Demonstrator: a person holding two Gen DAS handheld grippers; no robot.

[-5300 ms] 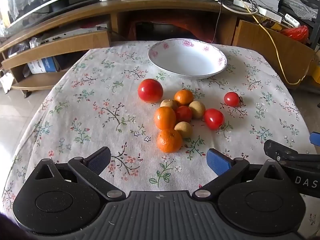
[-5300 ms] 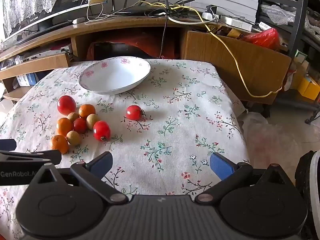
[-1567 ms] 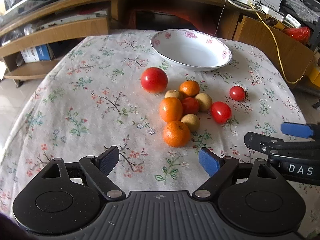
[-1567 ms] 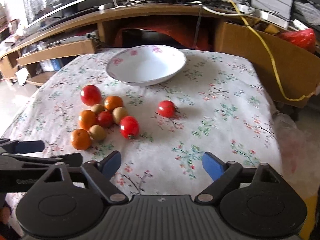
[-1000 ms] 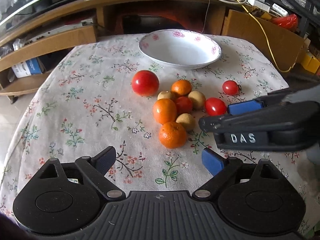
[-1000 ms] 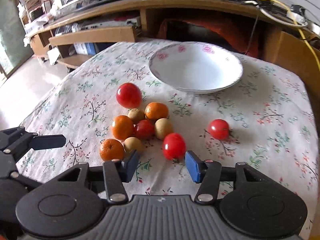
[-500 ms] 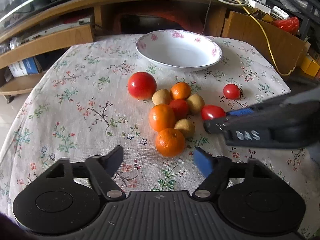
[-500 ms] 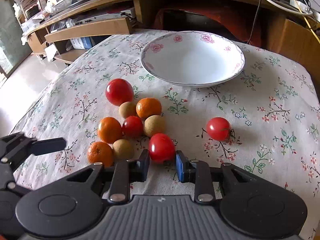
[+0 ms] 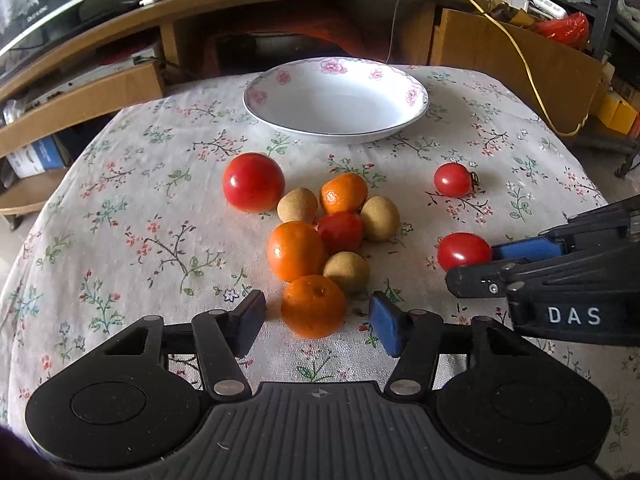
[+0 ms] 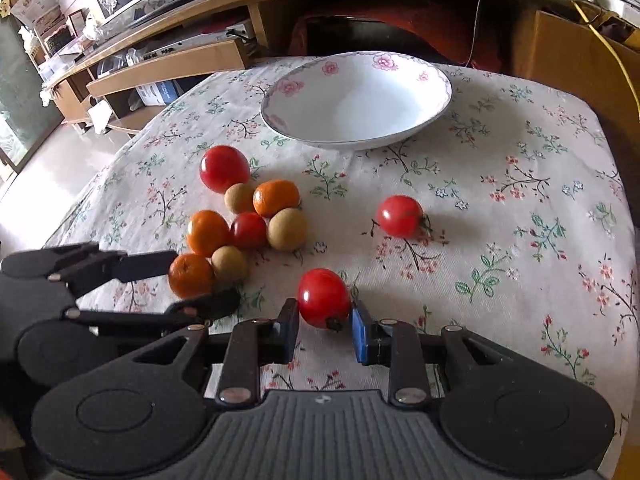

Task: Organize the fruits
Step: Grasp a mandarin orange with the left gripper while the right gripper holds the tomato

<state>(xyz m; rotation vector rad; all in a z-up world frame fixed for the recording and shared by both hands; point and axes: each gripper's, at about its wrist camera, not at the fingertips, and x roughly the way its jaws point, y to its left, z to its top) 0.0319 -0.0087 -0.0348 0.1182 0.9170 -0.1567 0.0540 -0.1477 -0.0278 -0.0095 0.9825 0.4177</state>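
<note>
On the floral tablecloth lies a pile of tangerines, tan longans and red tomatoes. My left gripper (image 9: pixel 318 322) straddles the nearest tangerine (image 9: pixel 313 306); its jaws are closing, and small gaps remain between pads and fruit. My right gripper (image 10: pixel 325 330) is shut on an oval red tomato (image 10: pixel 323 298), which rests on the cloth right of the pile. The left wrist view shows that tomato (image 9: pixel 464 251) between the right gripper's fingers (image 9: pixel 516 249). An empty white bowl (image 9: pixel 336 98) with pink flowers stands behind the fruit.
A large red tomato (image 9: pixel 253 182) sits at the pile's far left. A small round tomato (image 9: pixel 453 179) lies alone to the right. Behind the table stand a wooden TV stand (image 9: pixel 120 40) with cables and a cardboard box (image 9: pixel 516 68).
The right gripper came in from the right and closed on the oval tomato, which has shifted slightly away from the pile. The left gripper's jaws have narrowed around the nearest tangerine.
</note>
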